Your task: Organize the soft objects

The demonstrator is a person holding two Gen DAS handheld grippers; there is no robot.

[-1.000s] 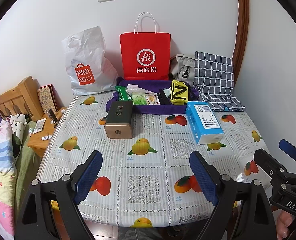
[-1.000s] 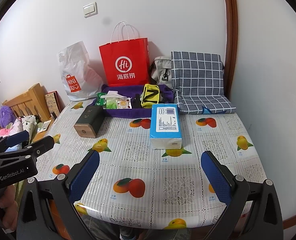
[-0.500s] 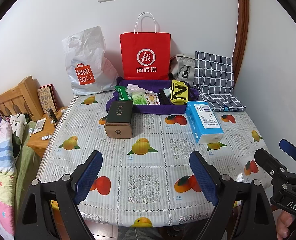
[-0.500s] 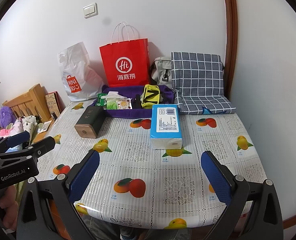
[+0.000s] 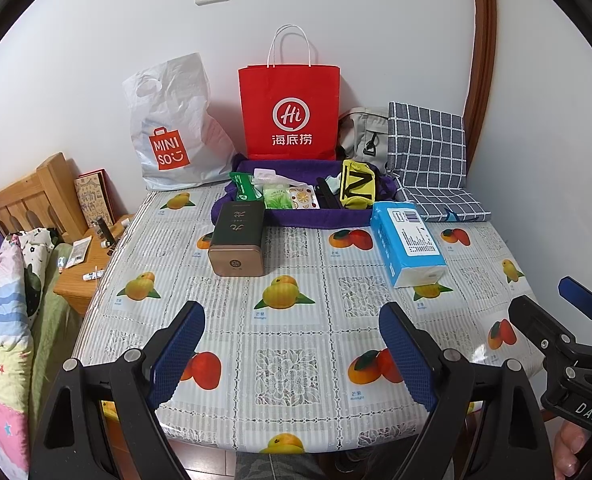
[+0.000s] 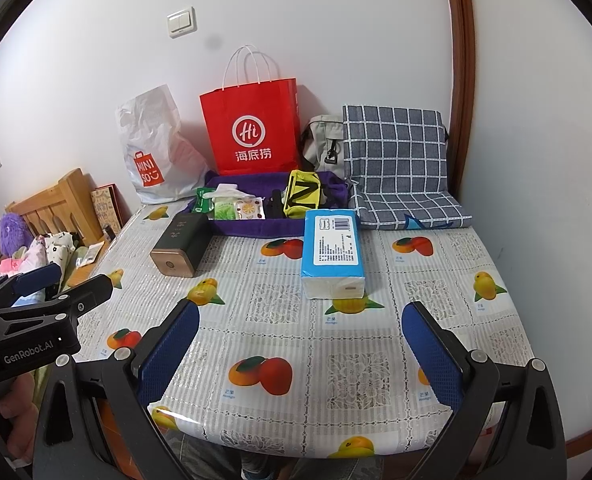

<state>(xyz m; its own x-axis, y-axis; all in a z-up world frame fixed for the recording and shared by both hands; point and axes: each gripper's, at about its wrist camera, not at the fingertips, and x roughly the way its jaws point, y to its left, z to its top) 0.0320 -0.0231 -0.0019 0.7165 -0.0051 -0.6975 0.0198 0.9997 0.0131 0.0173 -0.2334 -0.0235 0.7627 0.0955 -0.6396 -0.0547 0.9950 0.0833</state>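
A blue tissue pack [image 5: 408,240] [image 6: 333,254] lies on the fruit-print tablecloth, right of centre. Behind it sits a purple tray [image 5: 316,218] [image 6: 256,229] with wet-wipe packets [image 5: 274,196] [image 6: 224,206] and a yellow pouch [image 5: 358,184] [image 6: 302,194]. A grey checked cloth bag [image 5: 432,160] [image 6: 396,160] leans at the back right. My left gripper [image 5: 292,344] hovers open over the table's near edge, with nothing between its fingers. My right gripper [image 6: 300,344] is likewise open and empty, nearer the tissue pack.
A dark tin box [image 5: 238,244] [image 6: 180,246] lies left of centre. A red paper bag [image 5: 290,116], a white plastic bag [image 5: 174,132] and a grey pouch [image 5: 364,136] stand against the wall. A wooden bedside stand [image 5: 84,264] and bedding [image 5: 0,312] are at left.
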